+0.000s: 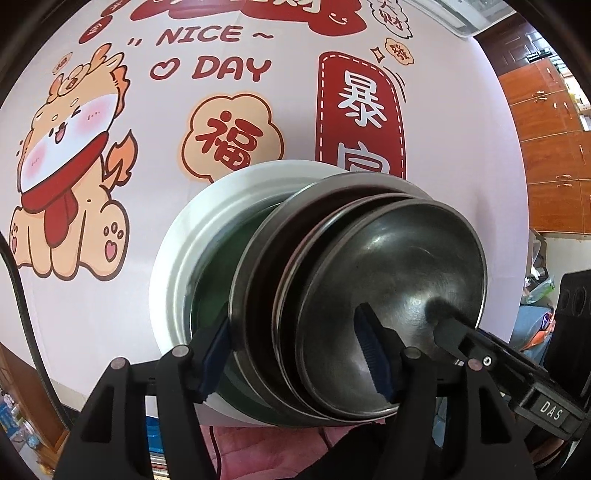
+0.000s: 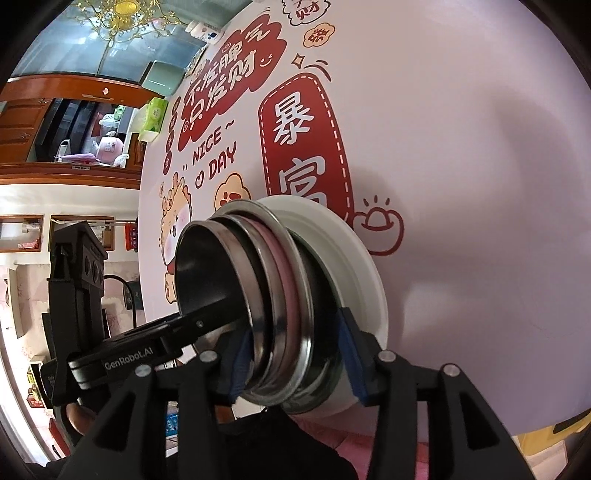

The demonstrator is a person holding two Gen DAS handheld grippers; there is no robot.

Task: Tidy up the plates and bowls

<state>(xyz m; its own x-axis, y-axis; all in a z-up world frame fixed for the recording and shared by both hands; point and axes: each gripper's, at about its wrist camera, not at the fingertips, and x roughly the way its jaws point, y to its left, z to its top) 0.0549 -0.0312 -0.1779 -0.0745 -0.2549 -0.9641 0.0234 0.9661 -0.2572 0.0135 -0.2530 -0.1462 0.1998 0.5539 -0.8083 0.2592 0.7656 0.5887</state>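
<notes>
Desk (image 1: pixel 461 122) covered by a pale cloth printed with a cartoon dragon in a red scarf (image 1: pixel 70 173), the words "NICE DAY" (image 1: pixel 210 51), a peach cloud badge with a red character (image 1: pixel 231 138) and a red banner with white characters (image 1: pixel 360 114). Beyond the desk edge: wooden cabinets (image 1: pixel 550 155); in the right wrist view, a gold chandelier (image 2: pixel 125 14) and a green tissue pack (image 2: pixel 155 114).

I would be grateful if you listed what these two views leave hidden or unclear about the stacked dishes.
- Left wrist view: the green dish is mostly hidden by the steel bowls nested above.
- Right wrist view: the pink dish shows only as a rim between steel bowls.
- Both views: the white plate's underside and whether it rests on the tablecloth are hidden.
</notes>
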